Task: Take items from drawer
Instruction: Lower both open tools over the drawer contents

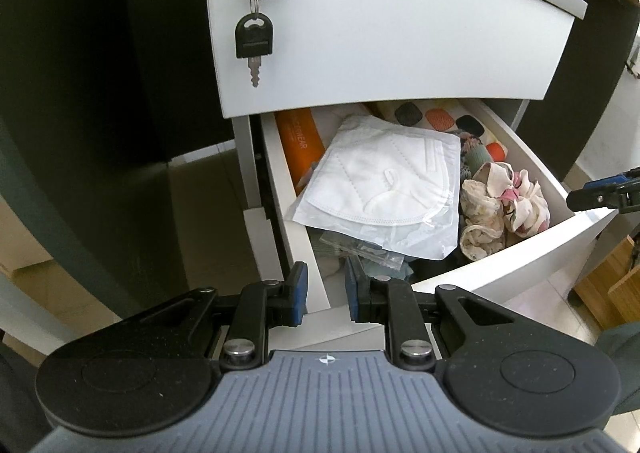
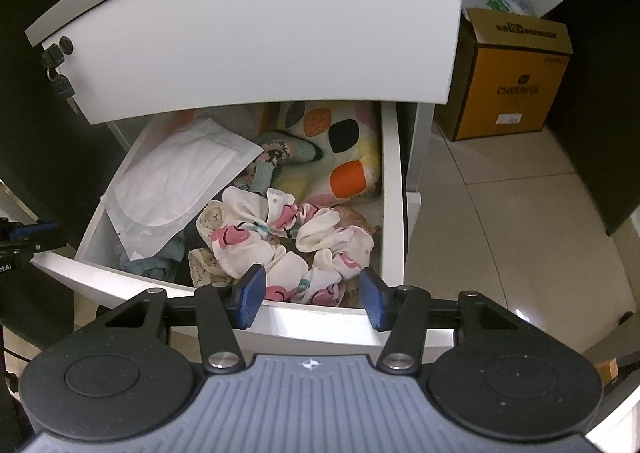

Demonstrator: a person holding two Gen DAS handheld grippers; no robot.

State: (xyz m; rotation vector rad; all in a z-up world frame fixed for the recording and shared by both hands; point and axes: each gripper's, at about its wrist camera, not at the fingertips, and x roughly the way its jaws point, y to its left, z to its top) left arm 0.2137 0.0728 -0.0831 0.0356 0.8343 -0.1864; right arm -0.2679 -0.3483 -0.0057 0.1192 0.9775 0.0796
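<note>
The white drawer (image 1: 516, 253) (image 2: 394, 189) stands pulled open under a closed upper drawer. Inside lie a white face mask in a clear bag (image 1: 384, 189) (image 2: 176, 193), a floral white-and-pink cloth bundle (image 1: 504, 205) (image 2: 280, 245), a knitted sock (image 2: 280, 157), a spotted cushion (image 2: 340, 149) and an orange box (image 1: 300, 141). My left gripper (image 1: 326, 297) is open and empty over the drawer's near left corner. My right gripper (image 2: 312, 299) is open and empty at the drawer front, just short of the floral cloth.
A key (image 1: 254, 41) hangs from the lock on the upper drawer front. A yellow-brown cardboard box (image 2: 516, 81) stands on the tiled floor to the right of the cabinet. Dark desk panels flank the cabinet. The right gripper's tip (image 1: 604, 193) shows at the left view's right edge.
</note>
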